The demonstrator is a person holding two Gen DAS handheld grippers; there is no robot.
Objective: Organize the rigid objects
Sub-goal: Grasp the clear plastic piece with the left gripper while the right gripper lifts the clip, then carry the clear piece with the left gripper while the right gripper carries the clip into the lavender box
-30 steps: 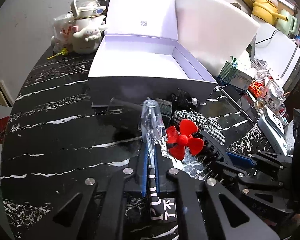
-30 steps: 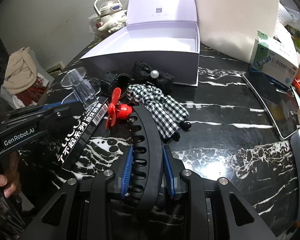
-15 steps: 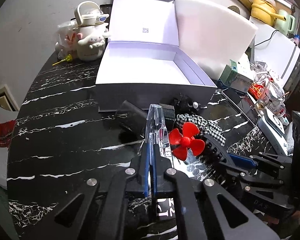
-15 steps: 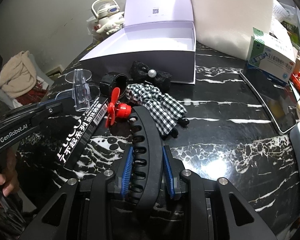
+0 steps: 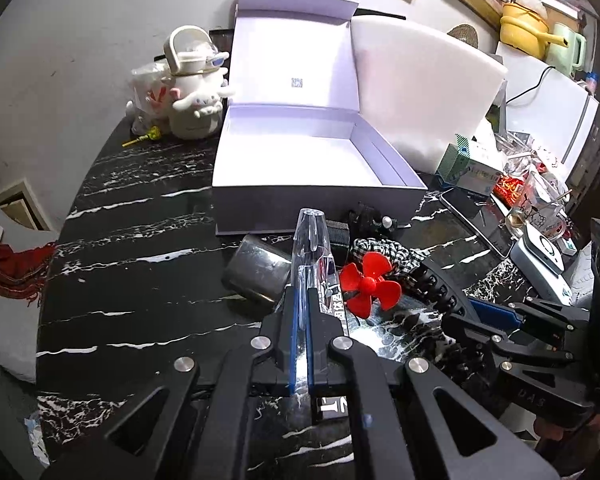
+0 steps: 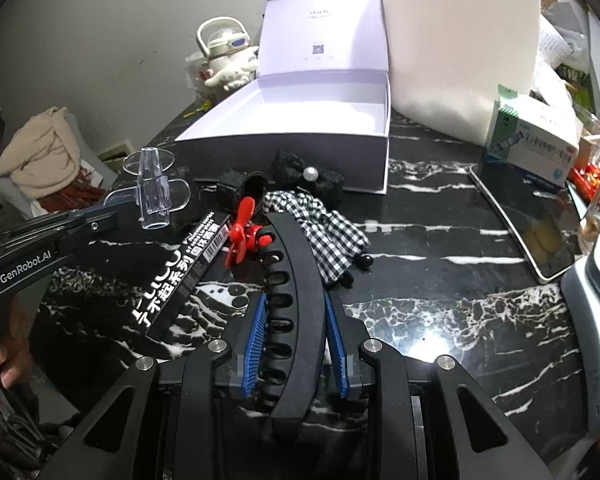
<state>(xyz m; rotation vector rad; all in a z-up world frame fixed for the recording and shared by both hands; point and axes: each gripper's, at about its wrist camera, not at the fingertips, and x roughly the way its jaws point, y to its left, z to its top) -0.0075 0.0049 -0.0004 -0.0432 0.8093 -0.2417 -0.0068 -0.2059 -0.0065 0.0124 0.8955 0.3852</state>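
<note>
The left gripper [image 5: 299,312] is pinching a clear plastic stand [image 5: 314,248] between fully closed jaws, holding it above the black marble table [image 5: 140,280] just in front of the open white box [image 5: 316,160]. The right gripper [image 6: 294,340] is clamping a curved black hair clip [image 6: 292,288] with jaws slightly apart, beside the red fan [image 6: 246,236].

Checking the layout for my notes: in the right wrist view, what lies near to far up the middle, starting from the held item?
Black hair claw → checked cloth → black bow with pearl → open white box → white foam block.
</note>
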